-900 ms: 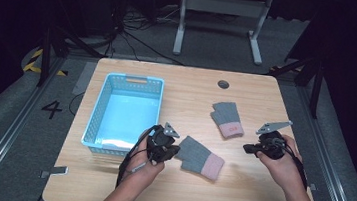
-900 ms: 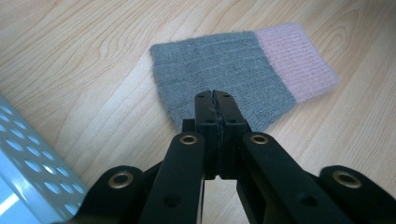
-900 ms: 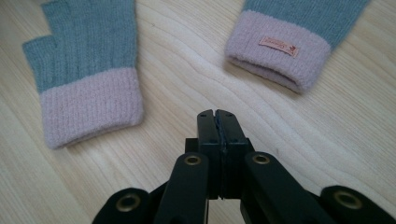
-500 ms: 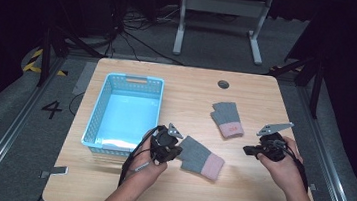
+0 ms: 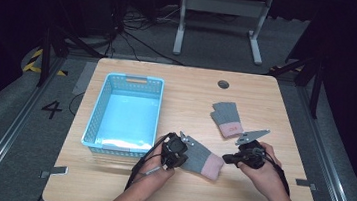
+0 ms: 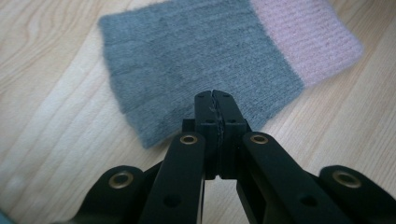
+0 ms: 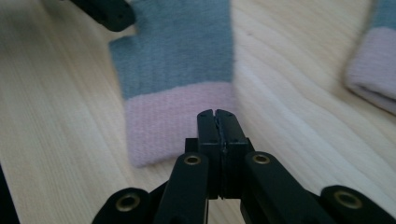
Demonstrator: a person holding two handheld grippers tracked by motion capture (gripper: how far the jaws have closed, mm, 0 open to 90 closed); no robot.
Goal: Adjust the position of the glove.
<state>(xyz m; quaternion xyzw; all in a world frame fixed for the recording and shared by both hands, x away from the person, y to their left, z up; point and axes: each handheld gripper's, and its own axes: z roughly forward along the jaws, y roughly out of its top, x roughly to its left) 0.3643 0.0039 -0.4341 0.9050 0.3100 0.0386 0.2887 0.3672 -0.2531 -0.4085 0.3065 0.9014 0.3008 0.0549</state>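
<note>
High view: near glove (image 5: 200, 159), grey with a pink cuff, lies flat on the desk (image 5: 187, 89) just right of the basket (image 5: 123, 115). Left hand-held gripper (image 5: 177, 150) sits at its grey end, right hand-held gripper (image 5: 233, 159) just off its cuff. Left gripper view: jaws pressed together over the grey edge (image 6: 187, 65), nothing between them. Right gripper view: jaws together, tips above the pink cuff (image 7: 177, 116). Second glove (image 5: 227, 118) lies farther back, apart.
</note>
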